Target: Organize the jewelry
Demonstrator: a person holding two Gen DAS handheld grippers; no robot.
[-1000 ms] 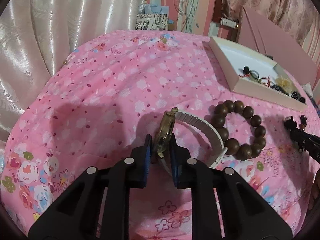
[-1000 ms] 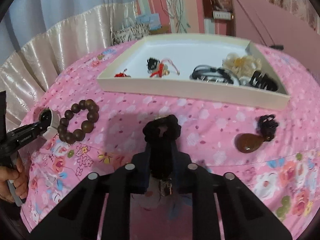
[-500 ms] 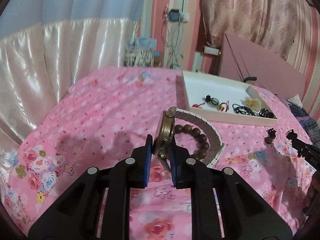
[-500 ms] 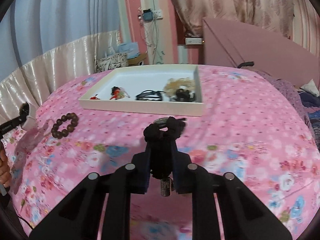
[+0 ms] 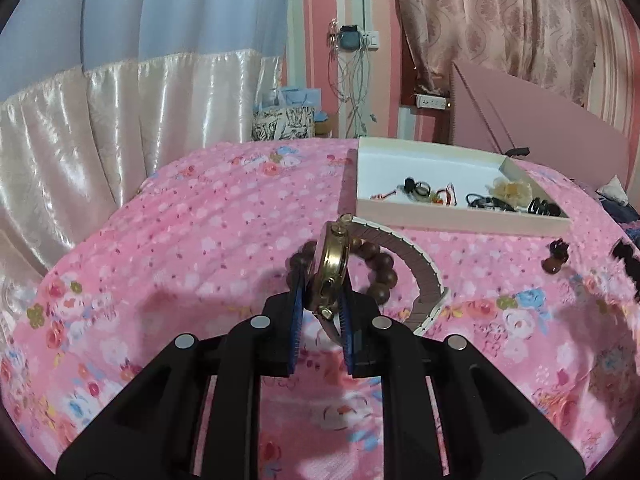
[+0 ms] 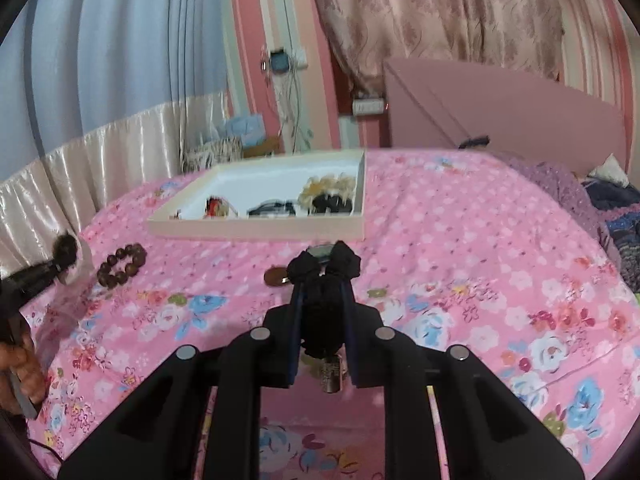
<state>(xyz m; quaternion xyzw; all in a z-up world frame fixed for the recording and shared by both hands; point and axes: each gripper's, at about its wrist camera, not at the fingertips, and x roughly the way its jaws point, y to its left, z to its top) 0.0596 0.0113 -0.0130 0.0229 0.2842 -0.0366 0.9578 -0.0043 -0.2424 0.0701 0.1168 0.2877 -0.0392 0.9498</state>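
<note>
My left gripper [image 5: 322, 300] is shut on a gold-cased watch [image 5: 332, 268] with a white band [image 5: 428, 280], held above the pink floral bedspread. A brown bead bracelet [image 5: 380, 268] lies on the bed just behind it. My right gripper [image 6: 322, 300] is shut on a black scrunchie [image 6: 324, 268] with a small metal charm [image 6: 331, 376] hanging below. The white tray [image 5: 460, 222] with several small pieces of jewelry lies ahead; in the right wrist view the tray [image 6: 256, 229] is ahead left. A brown pendant on a black cord [image 5: 554, 258] lies on the bed [image 6: 276, 276].
The bracelet shows at the left in the right wrist view [image 6: 120, 266], next to the left gripper's tip [image 6: 64, 254]. A pink headboard [image 5: 540, 120], curtains and a wall socket with cables [image 5: 352, 40] stand behind. Dark bedding [image 6: 616, 208] lies at the right.
Both grippers have lifted away from the bedspread with their items held. The tray now appears farther off, and the right gripper has swung rightward.
</note>
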